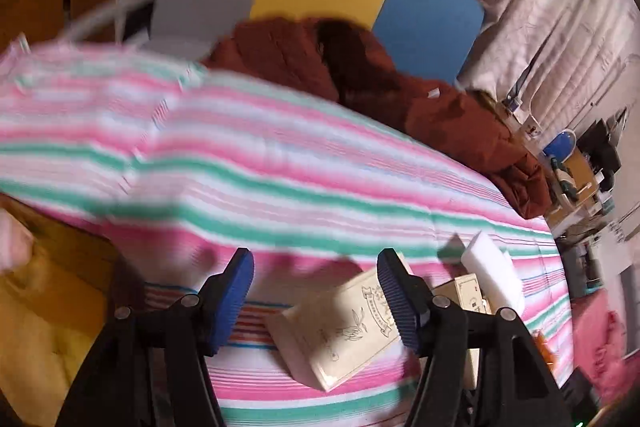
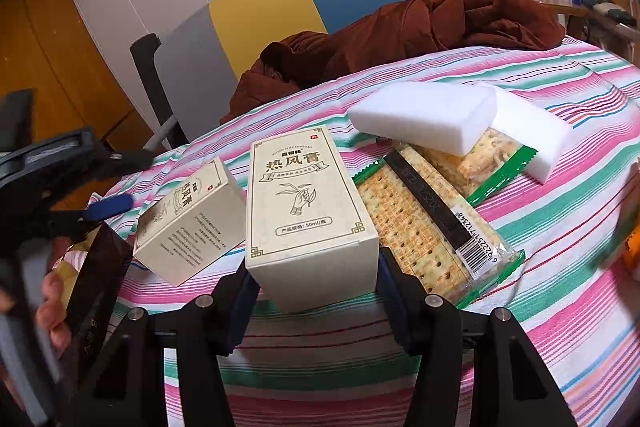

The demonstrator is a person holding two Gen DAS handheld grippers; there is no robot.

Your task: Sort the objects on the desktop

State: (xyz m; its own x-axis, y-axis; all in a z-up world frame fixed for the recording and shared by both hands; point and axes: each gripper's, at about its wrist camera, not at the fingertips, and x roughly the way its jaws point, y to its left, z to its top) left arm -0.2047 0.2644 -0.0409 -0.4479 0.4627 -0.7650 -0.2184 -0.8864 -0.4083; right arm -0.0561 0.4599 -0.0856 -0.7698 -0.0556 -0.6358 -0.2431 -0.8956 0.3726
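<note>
— What is on the striped table [image 2: 560, 247], from the left?

— The left gripper [image 2: 108, 207] near the left edge, jaws wide, holding nothing. Then a small box [image 2: 188, 223], tipped.

— And the right gripper [image 2: 316, 291]?

— It pinches the tall box [image 2: 308, 211] low on its sides. Light, stiff card, I think. Squeeze gently. Crackers [image 2: 424, 223] and sponges [image 2: 424, 115] lie right.

The upright cream box [image 2: 304, 215] reads "热风膏" and "50ml"; the cracker packet [image 2: 432, 223] bears a barcode.
</note>
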